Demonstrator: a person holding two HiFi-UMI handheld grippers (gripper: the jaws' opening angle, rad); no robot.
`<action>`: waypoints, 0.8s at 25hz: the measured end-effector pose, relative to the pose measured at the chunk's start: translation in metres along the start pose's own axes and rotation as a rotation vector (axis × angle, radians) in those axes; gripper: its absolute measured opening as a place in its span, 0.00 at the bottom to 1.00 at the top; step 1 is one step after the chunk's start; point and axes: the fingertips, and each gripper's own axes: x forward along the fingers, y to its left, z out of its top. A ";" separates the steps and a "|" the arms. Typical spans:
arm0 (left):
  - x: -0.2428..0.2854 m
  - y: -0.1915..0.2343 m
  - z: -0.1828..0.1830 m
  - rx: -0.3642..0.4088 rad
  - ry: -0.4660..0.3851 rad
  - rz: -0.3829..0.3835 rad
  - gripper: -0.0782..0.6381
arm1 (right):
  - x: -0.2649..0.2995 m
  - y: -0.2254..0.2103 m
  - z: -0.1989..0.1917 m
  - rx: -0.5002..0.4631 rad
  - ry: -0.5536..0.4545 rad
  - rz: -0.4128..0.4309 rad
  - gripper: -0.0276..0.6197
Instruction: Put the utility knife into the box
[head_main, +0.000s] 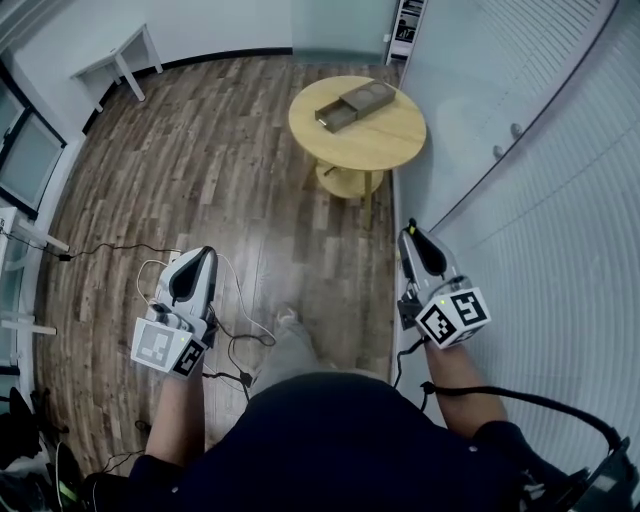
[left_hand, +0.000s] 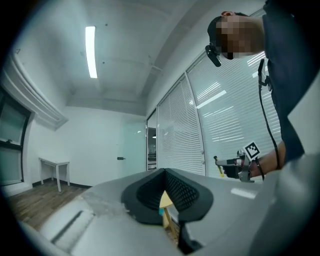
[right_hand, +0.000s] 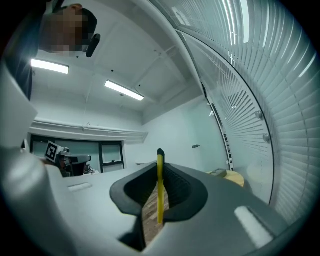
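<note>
A wooden box (head_main: 354, 104) with its drawer pulled out lies on the round wooden table (head_main: 390, 140), far ahead of me in the head view. Both grippers are held low near my body, well short of the table. My right gripper (head_main: 412, 232) (right_hand: 160, 167) is shut on the yellow utility knife (right_hand: 159, 187), which stands upright and edge-on between the jaws with its black tip above them. My left gripper (head_main: 203, 256) (left_hand: 165, 172) is shut with nothing in it. The table edge (right_hand: 233, 176) shows to the right in the right gripper view.
A wall of white blinds (head_main: 560, 170) runs close along my right. Cables (head_main: 235, 335) trail over the wood floor by my left foot. A white desk (head_main: 115, 58) stands at the far left and a shelf (head_main: 406, 25) behind the table.
</note>
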 end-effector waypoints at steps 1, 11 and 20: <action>0.006 0.006 -0.001 -0.003 0.000 -0.002 0.11 | 0.007 -0.002 0.001 0.001 0.002 -0.005 0.12; 0.058 0.100 -0.027 -0.051 0.022 0.012 0.11 | 0.096 -0.024 -0.010 -0.005 0.052 -0.050 0.12; 0.118 0.197 -0.011 -0.024 0.014 -0.028 0.11 | 0.203 -0.022 0.008 -0.030 0.035 -0.068 0.12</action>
